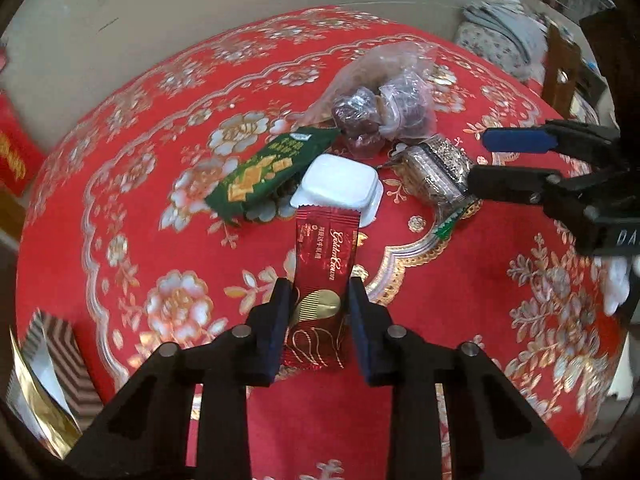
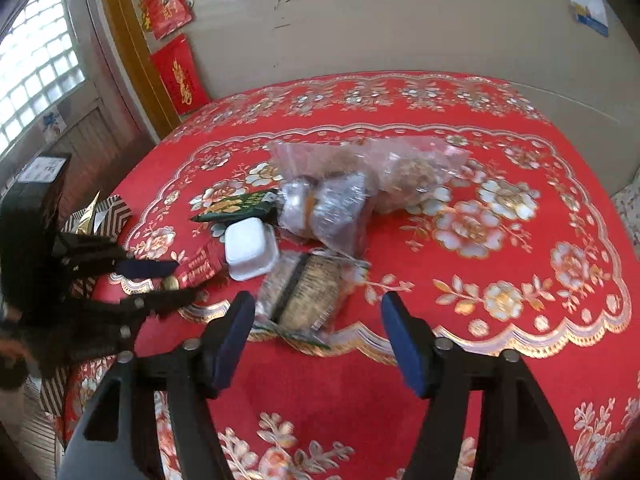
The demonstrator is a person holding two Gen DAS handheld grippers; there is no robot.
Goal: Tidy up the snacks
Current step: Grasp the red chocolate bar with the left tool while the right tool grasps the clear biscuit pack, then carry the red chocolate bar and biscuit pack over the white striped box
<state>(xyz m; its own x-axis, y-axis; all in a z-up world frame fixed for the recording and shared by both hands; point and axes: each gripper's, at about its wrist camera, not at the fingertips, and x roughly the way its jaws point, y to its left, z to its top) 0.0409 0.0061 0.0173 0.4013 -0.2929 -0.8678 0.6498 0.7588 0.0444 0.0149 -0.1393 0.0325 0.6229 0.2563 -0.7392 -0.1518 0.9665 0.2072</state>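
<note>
A dark red Golden Crown snack packet (image 1: 322, 284) lies between the fingers of my left gripper (image 1: 320, 300), which are closed against its sides. It also shows in the right wrist view (image 2: 200, 266). Beyond it are a white plastic cup (image 1: 340, 188), a green biscuit packet (image 1: 268, 172), a clear-wrapped grain bar (image 1: 434, 174) and clear bags of sweets (image 1: 380, 96). My right gripper (image 2: 318, 312) is open and empty, just in front of the grain bar (image 2: 304, 292). It also shows in the left wrist view (image 1: 480, 156).
A red floral cloth (image 2: 480, 300) covers the table. A striped gift bag with gold lining (image 1: 48, 380) stands at the table's left edge. A beige wall runs behind the table. A chair and folded cloth (image 1: 504, 28) sit at the far right.
</note>
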